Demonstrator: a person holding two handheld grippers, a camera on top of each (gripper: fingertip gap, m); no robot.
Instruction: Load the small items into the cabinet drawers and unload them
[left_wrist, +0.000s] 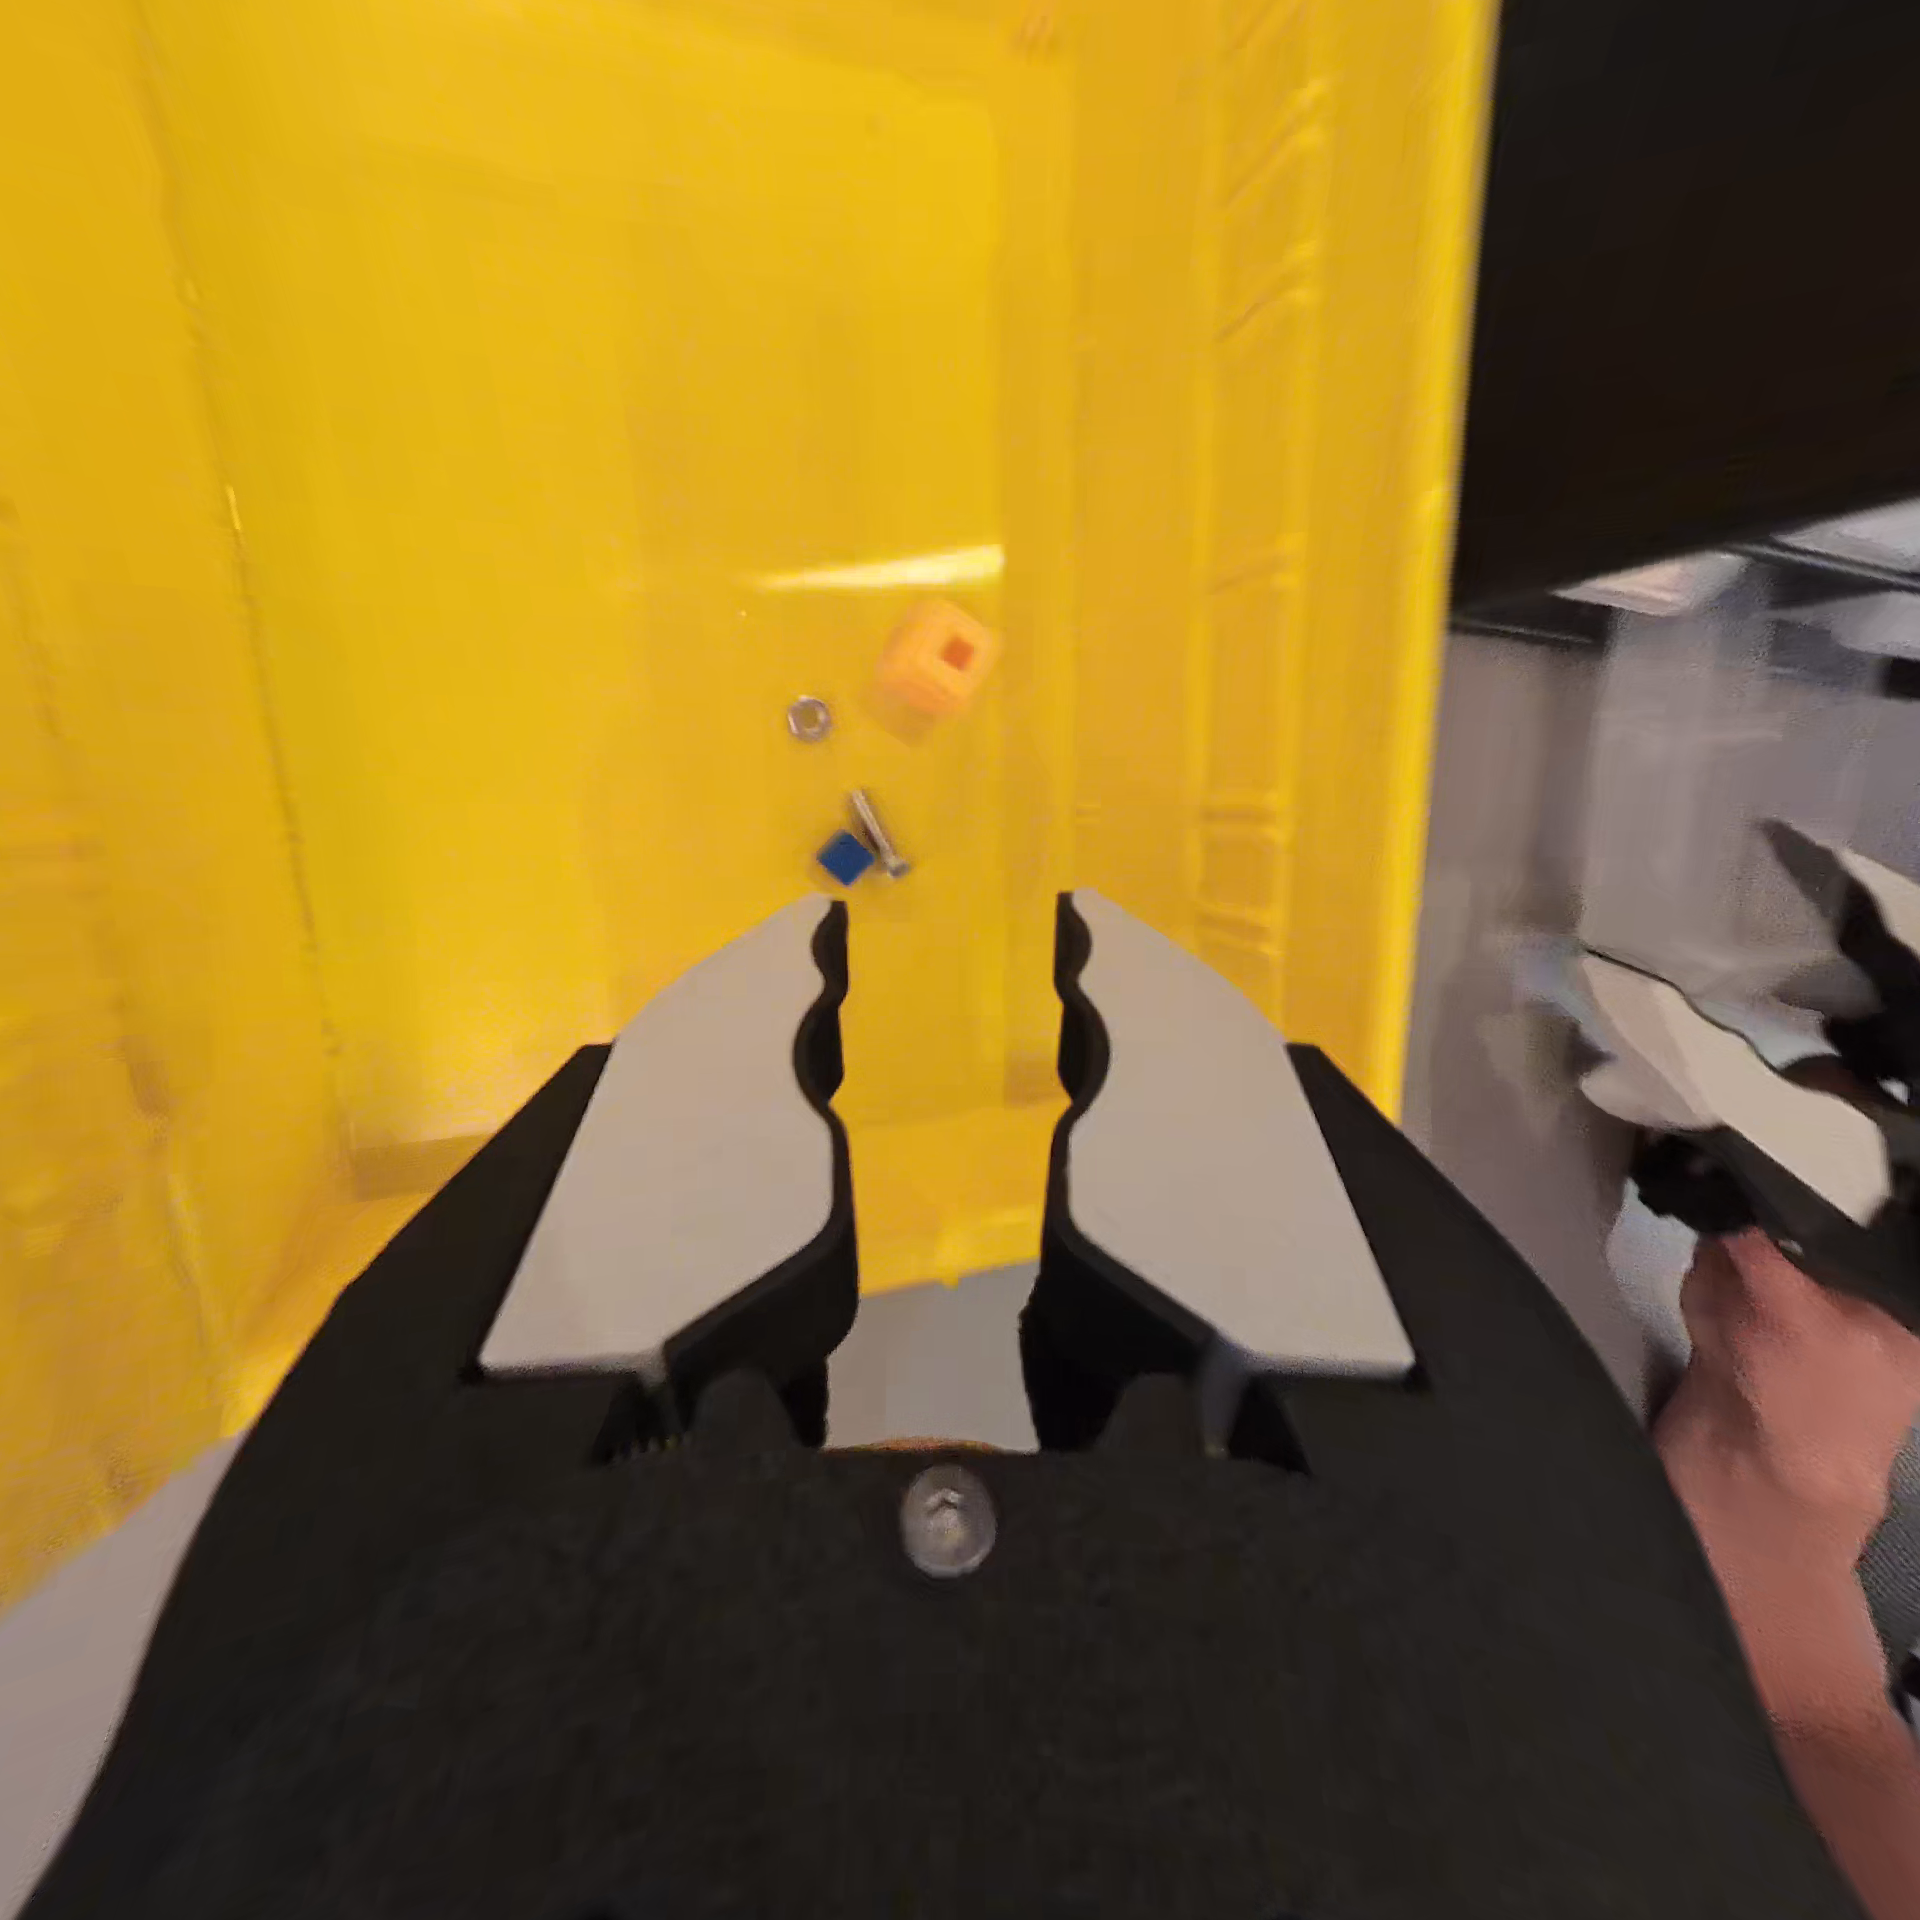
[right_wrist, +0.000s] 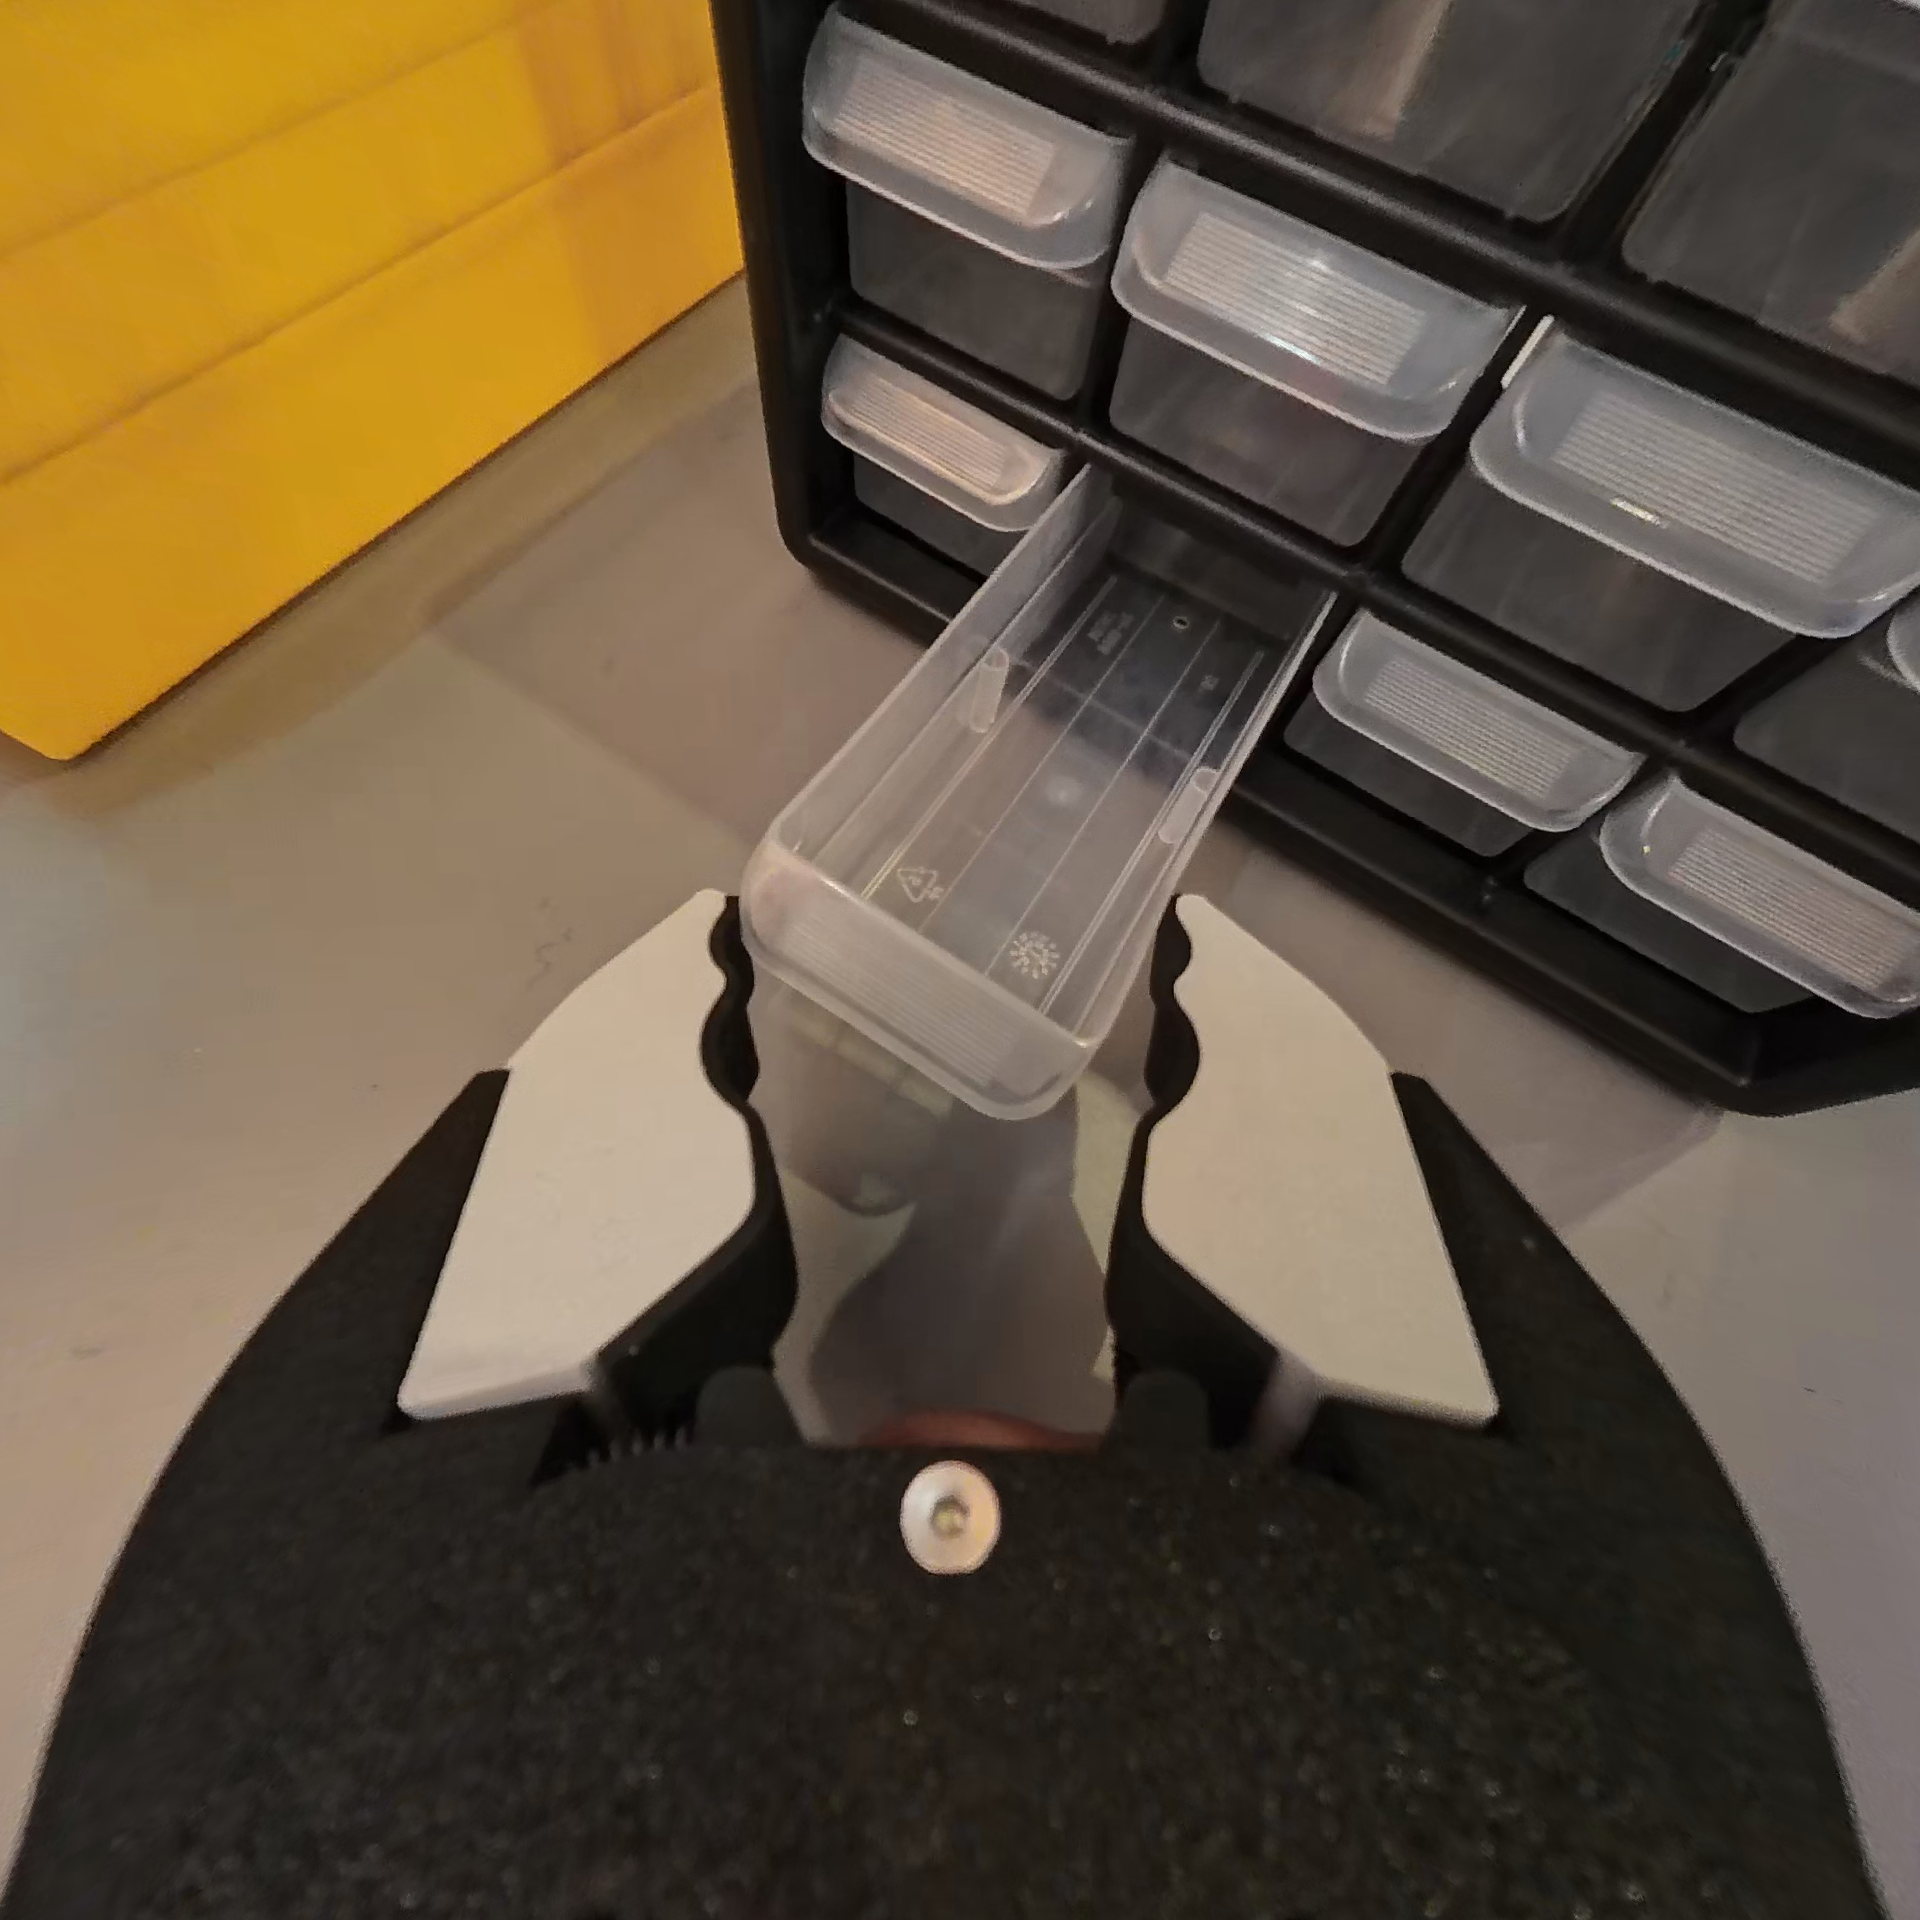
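Grippers first: left gripper (left_wrist: 951, 904) points fwd into a yellow bin (left_wrist: 520, 520), jaws parted w/ nothing between them, tips just short of the small items; right gripper (right_wrist: 951, 914) points at the black drawer cabinet (right_wrist: 790, 312), jaws spread wide either side of the front lip of a pulled-out clear drawer (right_wrist: 997, 790); whether the fingers (right_wrist: 613, 1091) actually touch the drawer walls I can't tell. In left wrist view the right gripper (left_wrist: 1808, 1039) shows blurred at the right edge, a hand (left_wrist: 1787, 1403) wrapped round its grip.

Items on the bin floor: orange cube w/ a square hole (left_wrist: 935, 665); silver nut (left_wrist: 808, 719) just left of it; blue cube (left_wrist: 842, 858) nearest the tips, w/ a silver bolt (left_wrist: 876, 847) touching its right side.

Drawer sits in the bottom row, second from left, drawn most of the way out, nothing in it; other clear drawers (right_wrist: 1299, 312) in the cabinet are pushed in. Cabinet and bin stand on a pale grey tabletop (right_wrist: 312, 935), bin to the cabinet's left; room bg in left view too blurred to read.
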